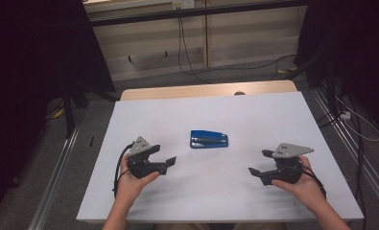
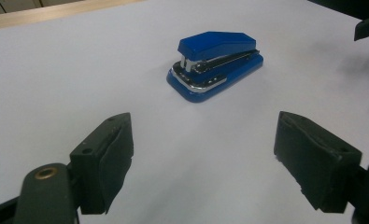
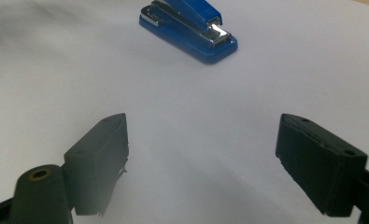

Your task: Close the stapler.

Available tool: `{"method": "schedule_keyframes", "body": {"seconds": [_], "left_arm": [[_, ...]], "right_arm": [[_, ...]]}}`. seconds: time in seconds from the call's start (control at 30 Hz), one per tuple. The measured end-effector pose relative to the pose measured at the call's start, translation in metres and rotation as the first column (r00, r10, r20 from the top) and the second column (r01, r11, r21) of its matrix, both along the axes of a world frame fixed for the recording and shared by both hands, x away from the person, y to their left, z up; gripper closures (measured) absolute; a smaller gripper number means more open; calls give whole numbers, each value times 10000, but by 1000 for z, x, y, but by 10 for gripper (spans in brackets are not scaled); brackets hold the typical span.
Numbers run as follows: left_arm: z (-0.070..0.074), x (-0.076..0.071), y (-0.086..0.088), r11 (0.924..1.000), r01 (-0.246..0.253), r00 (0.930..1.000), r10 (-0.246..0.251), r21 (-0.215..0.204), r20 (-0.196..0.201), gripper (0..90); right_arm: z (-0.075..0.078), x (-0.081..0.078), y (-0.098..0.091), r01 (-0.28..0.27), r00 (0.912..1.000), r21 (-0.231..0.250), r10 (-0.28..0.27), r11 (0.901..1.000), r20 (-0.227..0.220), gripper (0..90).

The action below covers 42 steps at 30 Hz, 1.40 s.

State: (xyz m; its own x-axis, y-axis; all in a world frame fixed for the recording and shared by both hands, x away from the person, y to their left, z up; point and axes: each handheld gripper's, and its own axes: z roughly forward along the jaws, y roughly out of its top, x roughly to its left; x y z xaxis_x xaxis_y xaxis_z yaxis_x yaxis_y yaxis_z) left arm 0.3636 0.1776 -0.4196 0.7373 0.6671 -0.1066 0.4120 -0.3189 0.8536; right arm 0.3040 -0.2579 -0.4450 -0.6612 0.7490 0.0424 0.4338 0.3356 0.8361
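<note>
Now both tools gape — left tool point(image 1: 164, 159), right tool point(image 1: 257, 163) — flanking the blue stapler point(image 1: 209, 139).

Stapler point(image 3: 189, 29) top cut off by upper edge in right gripper view.

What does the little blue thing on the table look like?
On the white table, look midway between the two grippers. There lies a small stapler. It is bright blue with shiny silver metal inside, the one coloured thing on the tabletop.
</note>
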Motion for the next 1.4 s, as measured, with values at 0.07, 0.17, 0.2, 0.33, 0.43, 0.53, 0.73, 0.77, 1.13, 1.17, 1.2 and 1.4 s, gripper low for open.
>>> {"method": "schedule_keyframes", "body": {"seconds": [0.07, 0.17, 0.2, 0.33, 0.43, 0.53, 0.73, 0.77, 1.13, 1.17, 1.2, 1.4], "left_arm": [[0, -2, 3, 10000, 54, 10000, -54, 9, 36, 190], [-1, -5, 9, 10000, 36, 10000, -36, 31, 70, 175], [-1, -5, 11, 10000, 49, 10000, -49, 10, 55, 167], [-3, -9, 19, 10000, 34, 10000, -34, 36, 16, 149], [-6, -12, 25, 9998, 29, 10000, -29, 173, -39, 142], [-7, -15, 30, 9999, -96, 9999, 97, 33, -139, 124], [-7, -18, 40, 9995, -317, 9994, 315, -93, -140, 106], [-7, -19, 42, 9993, -346, 9993, 345, -107, -131, 105], [-8, -27, 48, 9991, -312, 9994, 308, -286, -148, 92], [-8, -27, 49, 9990, -342, 9993, 338, -291, -144, 91], [-8, -27, 50, 9989, -374, 9992, 370, -279, -165, 90], [-9, -27, 55, 9988, -388, 9991, 383, -305, -179, 76]], "right_arm": [[-1, -3, -3, 54, 10000, -86, -54, 9999, 3, 171], [-2, -5, -6, 113, 9999, -21, -114, 9999, -4, 167], [-1, -6, -7, 140, 9999, -6, -140, 9999, -14, 165], [-2, -6, -6, 59, 10000, -41, -59, 10000, -10, 163], [-3, -6, -5, -42, 10000, -98, 42, 9999, 32, 159], [-2, -7, -4, -58, 10000, -90, 59, 9999, 73, 155], [-1, -7, -4, -48, 9999, -122, 50, 9999, 156, 144], [-1, -8, -5, -33, 9998, -104, 35, 9999, 170, 144], [-1, -13, -13, 92, 9998, 59, -93, 9999, 158, 139], [-1, -13, -14, 90, 9998, 61, -91, 9999, 162, 139], [-1, -13, -14, 80, 9999, 51, -81, 10000, 148, 139], [-1, -17, -18, 97, 9998, 59, -98, 9999, 169, 139]]}}
